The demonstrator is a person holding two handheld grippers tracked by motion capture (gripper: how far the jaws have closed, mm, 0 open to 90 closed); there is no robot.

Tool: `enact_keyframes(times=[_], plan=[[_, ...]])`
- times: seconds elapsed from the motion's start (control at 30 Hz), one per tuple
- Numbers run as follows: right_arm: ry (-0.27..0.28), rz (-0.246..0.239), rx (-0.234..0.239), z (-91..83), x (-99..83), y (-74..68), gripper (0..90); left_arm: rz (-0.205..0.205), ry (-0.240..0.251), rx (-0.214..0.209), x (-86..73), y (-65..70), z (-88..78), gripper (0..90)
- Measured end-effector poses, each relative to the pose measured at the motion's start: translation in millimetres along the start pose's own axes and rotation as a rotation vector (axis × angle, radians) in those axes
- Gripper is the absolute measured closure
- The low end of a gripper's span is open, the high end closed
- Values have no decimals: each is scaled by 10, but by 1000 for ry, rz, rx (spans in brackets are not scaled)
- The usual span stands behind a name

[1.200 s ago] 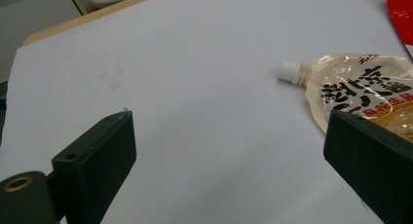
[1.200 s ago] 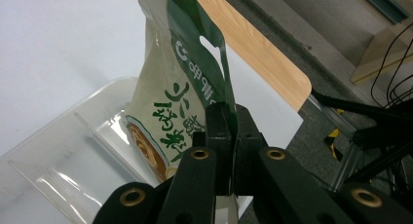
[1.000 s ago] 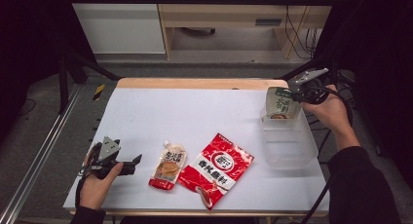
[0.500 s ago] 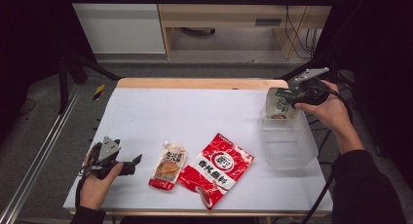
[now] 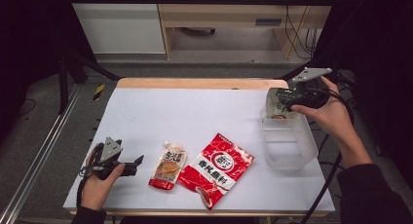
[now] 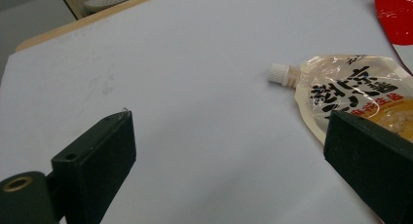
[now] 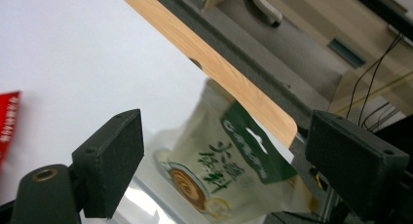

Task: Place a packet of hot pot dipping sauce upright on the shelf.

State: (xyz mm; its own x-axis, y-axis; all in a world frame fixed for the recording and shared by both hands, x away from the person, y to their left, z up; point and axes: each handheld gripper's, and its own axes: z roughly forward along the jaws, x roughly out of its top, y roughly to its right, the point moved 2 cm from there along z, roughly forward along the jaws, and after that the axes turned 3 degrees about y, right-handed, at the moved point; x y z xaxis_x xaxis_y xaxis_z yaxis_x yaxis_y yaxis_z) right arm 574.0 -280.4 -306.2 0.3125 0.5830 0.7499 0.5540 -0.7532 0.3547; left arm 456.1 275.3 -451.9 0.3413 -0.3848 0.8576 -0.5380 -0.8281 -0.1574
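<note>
High view: the right gripper [image 5: 287, 101] hangs over the far right corner of the white desk [image 5: 195, 112], just above the clear plastic container [image 5: 287, 146] that stands near the desk's right edge. A green-and-white pouch [image 5: 278, 103] stands upright at the far end of that container, leaning against its rim. Right gripper view looks down on the same pouch [image 7: 219, 170], with its green top band and hang hole, lying below and between the two black jaws; the jaws stand wide apart, having just been opening, and neither pad touches the pouch, so the right gripper [image 7: 219, 151] holds nothing.

At the near left corner of the desk the left gripper [image 5: 134, 163] rests low in the person's left hand [image 5: 97, 185], pointing toward a spouted pouch [image 5: 169, 164] with a white cap, which lies flat just beside it. In the left gripper view its jaws are spread wide with bare desk between them, gripping nothing. A red packet [image 5: 216, 168] lies flat next to the spouted pouch, near the front edge and well apart from the container.
</note>
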Motion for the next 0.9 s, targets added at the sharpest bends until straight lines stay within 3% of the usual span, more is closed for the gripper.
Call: enact_keyframes(times=[0.03, 0.07, 0.17, 0.4, 0.43, 0.63, 0.9], plan=[[21, 10, 11, -64, 65, -99, 131, 2, -1, -1, 1, 2, 0, 47], [21, 10, 11, -64, 65, -99, 131, 2, -1, -1, 1, 3, -1, 47], [57, -4, 27, -152, 157, -277, 121, 4, -1, -1, -1, -3, -11, 47], [127, -31, 74, -276, 322, -745, 119, 3, 4, -3, 4, -5, -19, 47], [139, -44, 91, -285, 357, -862, 116, 4, 5, -3, 5, -6, -21, 47], [149, -67, 118, -274, 420, -1102, 118, 3, 7, -4, 7, -6, -24, 47], [141, -92, 156, -137, 445, -1439, 137, 4, 10, -4, 13, -4, -32, 47]])
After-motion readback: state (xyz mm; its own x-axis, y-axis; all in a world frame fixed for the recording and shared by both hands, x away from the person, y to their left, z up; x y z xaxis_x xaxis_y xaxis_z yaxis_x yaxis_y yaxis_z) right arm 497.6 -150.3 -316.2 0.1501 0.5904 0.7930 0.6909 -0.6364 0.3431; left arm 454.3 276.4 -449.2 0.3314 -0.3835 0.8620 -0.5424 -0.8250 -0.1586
